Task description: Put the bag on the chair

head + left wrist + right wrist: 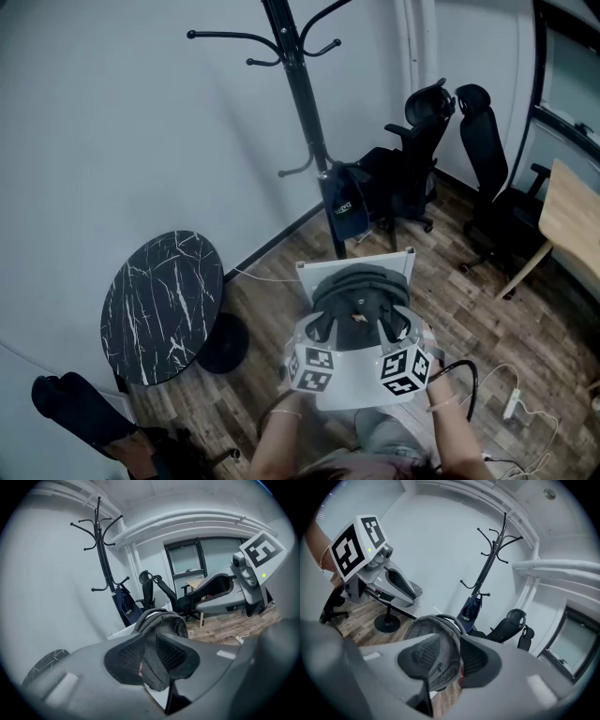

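Office with swivel chairs (pixel 413 157), coat stand (pixel 303 98)

Pale grey moulded shells are seen on the left gripper (pixel 152 654) and the right gripper (pixel 457 660), each fitted with black mesh-textured pads (pixel 171 653) and a cube (pixel 311 367) of black-and-white square markers.

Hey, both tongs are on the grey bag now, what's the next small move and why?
Probably lift the bag a little, straight up, with both hands moving together. The left tongs and the right tongs each pinch grey fabric near its top, and it appears to sit on a white surface. A short, even lift should free it and test both grips before any carrying.
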